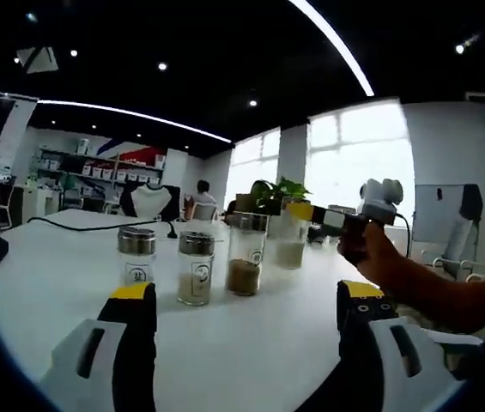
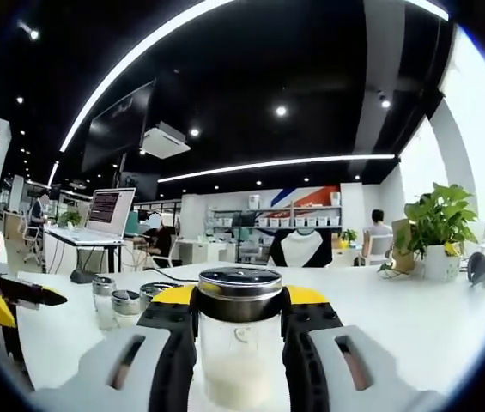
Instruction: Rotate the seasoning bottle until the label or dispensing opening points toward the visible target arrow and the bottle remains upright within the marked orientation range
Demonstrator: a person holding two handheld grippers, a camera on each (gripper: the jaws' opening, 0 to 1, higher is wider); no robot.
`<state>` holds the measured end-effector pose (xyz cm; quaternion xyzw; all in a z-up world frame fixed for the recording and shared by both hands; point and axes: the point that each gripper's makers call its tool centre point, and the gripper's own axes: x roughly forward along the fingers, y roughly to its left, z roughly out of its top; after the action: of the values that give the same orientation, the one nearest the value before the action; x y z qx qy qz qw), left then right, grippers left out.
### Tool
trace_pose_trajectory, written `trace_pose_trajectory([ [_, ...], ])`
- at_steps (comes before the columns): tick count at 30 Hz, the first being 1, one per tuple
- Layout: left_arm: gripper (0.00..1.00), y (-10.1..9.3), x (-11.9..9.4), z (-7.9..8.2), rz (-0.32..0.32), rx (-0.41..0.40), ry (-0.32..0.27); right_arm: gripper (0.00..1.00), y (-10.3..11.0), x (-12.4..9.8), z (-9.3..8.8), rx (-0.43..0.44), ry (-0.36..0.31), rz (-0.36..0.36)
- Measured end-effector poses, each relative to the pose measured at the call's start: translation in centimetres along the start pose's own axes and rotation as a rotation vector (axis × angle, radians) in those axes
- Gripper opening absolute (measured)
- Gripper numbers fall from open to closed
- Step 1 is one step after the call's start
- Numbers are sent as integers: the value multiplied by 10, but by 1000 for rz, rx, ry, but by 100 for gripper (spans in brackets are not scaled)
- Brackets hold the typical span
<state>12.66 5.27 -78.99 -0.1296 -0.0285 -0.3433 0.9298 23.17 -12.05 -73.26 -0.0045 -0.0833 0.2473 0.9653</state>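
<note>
The right tool (image 2: 240,322) clamps a clear glass seasoning bottle with steel lid (image 2: 239,343), upright on the white desk (image 2: 448,322) toward its far edge. The left tool (image 1: 246,322) hovers wide, holding nothing. The turning step is in hand; next comes a level twist toward an arrow I cannot spot.

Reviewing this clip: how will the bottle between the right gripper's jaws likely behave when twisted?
The seasoning bottle looks like clear glass, so probably rigid, smooth and possibly slippery under the right gripper. Its tall shape and metal cap suggest it may tip; the white contents sit low, which should steady it.
</note>
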Motion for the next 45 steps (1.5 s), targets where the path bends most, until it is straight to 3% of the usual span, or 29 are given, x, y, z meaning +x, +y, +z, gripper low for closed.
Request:
trace_pose_trajectory([
  [2, 99, -5, 1, 7, -21, -62, -34, 35, 5, -5, 1, 10, -6, 17],
  [7, 95, -13, 2, 12, -45, -113, -73, 35, 30, -17, 13, 26, -47, 113],
  [10, 92, -18, 4, 5, -62, -151, -38, 35, 43, -23, 13, 27, -45, 145],
  [14, 83, -26, 4, 5, -71, -147, -40, 35, 60, -29, 10, 32, -49, 176],
  [16, 86, -31, 6, 7, -73, -132, -49, 35, 68, -31, 7, 28, -38, 199],
  [19, 82, -35, 8, -6, -80, -101, 14, 35, 81, -35, 6, 32, -34, 238],
  [24, 66, -41, 9, -14, -82, -32, 56, 35, 102, -40, 15, 67, -47, 304],
  [27, 58, -43, 8, -24, -97, 116, 112, 35, 115, -41, 19, 83, -44, 352],
  [30, 49, -45, 8, -27, -101, 259, 125, 35, 134, -42, 23, 68, -52, 413],
  [35, 70, -44, 11, -35, -118, 175, 146, 35, 161, -42, 19, 124, -52, 495],
  [40, 70, -44, 9, -31, -123, 186, 127, 35, 183, -43, 14, 112, -26, 548],
  [45, 62, -45, 5, -27, -152, 211, 112, 35, 200, -45, 17, 127, -29, 614],
])
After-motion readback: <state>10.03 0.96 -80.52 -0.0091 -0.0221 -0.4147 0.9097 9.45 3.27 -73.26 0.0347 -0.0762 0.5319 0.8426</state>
